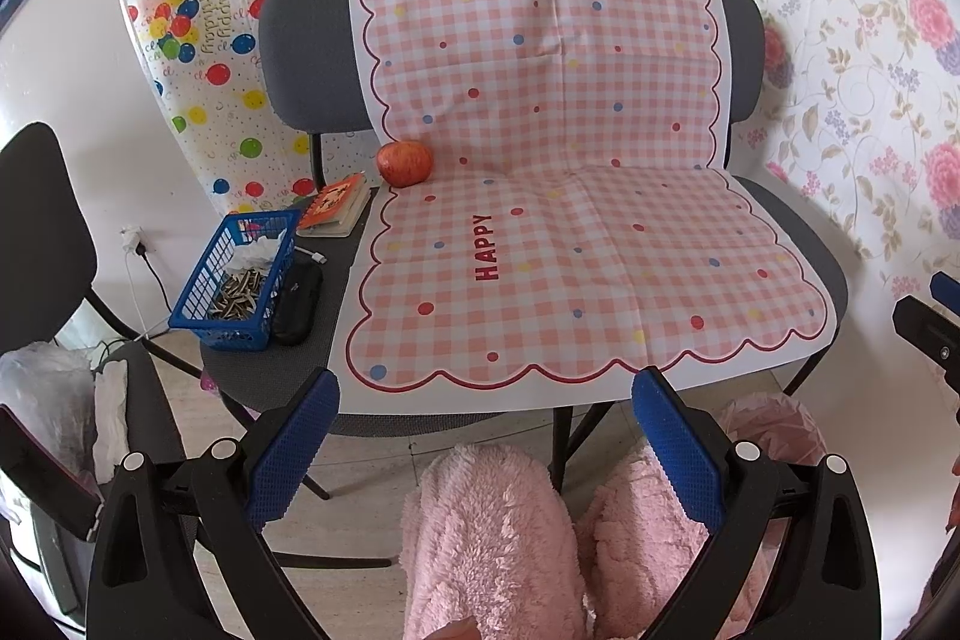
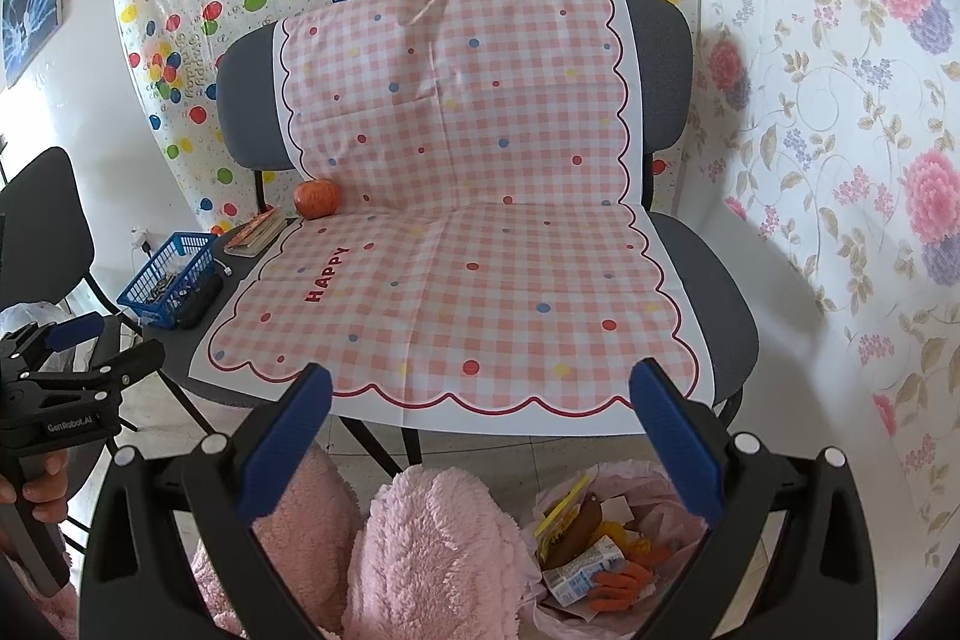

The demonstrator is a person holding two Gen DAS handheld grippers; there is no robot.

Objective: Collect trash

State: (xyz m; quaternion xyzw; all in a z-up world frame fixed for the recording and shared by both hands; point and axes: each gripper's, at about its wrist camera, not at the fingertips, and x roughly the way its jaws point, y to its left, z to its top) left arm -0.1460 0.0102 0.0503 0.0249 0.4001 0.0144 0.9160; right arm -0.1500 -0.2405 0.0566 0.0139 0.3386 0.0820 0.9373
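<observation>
A pink-lined trash bin point(image 2: 624, 538) stands on the floor below the chair's front edge, holding a small carton, orange peel, a yellow wrapper and paper; its rim point(image 1: 780, 430) shows in the left wrist view. A blue basket point(image 1: 240, 277) on the chair's left side holds sunflower seed shells and crumpled tissue. My left gripper point(image 1: 486, 436) is open and empty, hovering before the chair's front edge. My right gripper point(image 2: 480, 418) is open and empty too, above the bin and the pink knees. The left gripper point(image 2: 90, 346) shows at the left edge of the right wrist view.
A pink checked "HAPPY" cloth point(image 1: 558, 232) covers the grey double chair point(image 1: 300, 58). An apple point(image 1: 405, 163), a small book point(image 1: 336, 205) and a black pouch point(image 1: 298, 304) lie on its left. A person's pink fleece legs point(image 1: 498, 538) are below. Another black chair point(image 1: 36, 232) and a white bag point(image 1: 48, 400) stand left.
</observation>
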